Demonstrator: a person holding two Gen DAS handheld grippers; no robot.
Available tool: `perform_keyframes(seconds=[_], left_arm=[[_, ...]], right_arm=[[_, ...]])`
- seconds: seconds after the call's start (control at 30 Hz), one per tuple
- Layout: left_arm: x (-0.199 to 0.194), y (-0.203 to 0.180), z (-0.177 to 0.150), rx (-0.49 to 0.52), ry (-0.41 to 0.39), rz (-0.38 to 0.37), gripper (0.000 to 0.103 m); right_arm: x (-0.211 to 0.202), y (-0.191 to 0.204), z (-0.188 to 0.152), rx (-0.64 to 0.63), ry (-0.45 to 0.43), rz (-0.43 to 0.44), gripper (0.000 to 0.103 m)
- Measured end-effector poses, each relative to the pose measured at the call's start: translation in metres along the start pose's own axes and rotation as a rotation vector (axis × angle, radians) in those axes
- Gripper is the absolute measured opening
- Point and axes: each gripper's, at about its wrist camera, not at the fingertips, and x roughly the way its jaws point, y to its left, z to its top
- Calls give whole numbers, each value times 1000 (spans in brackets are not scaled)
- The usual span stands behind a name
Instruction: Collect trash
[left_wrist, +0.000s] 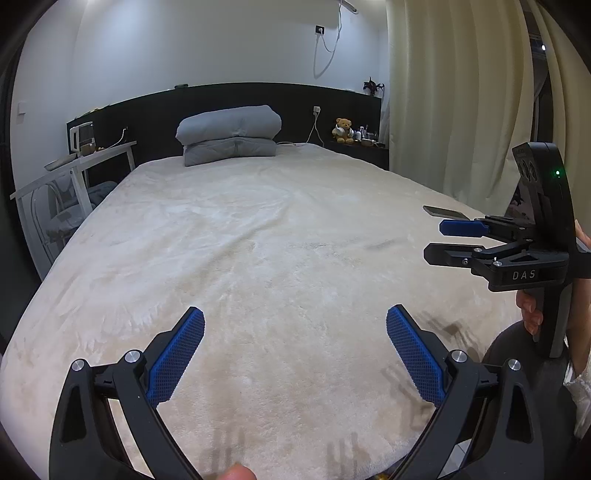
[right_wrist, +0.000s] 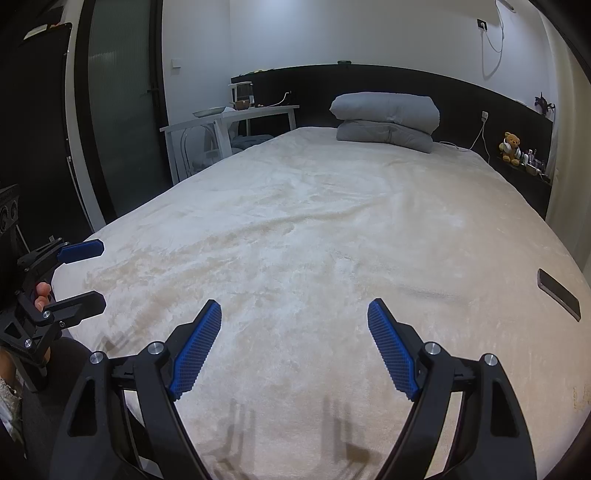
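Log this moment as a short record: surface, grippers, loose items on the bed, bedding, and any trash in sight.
surface: bed covered by a cream plush blanket
left gripper: open, nothing between the jaws, above the blanket at the near end of the bed
right gripper: open, nothing between the jaws, above the blanket beside the left one
loose items: one dark phone lying flat near the bed's right edge
bedding: folded grey duvet at the headboard
trash in sight: none visible on the blanket
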Motion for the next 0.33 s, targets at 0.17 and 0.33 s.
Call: perform_keyframes(seconds=[0.17, 0.33], left_arm=[[0, -1, 2, -3, 8, -5, 97], [8, 7, 8, -45, 49, -34, 97]], right_arm=[[3, -1, -3, 0, 7, -1, 81], [14, -14, -1, 29, 63, -13, 81]])
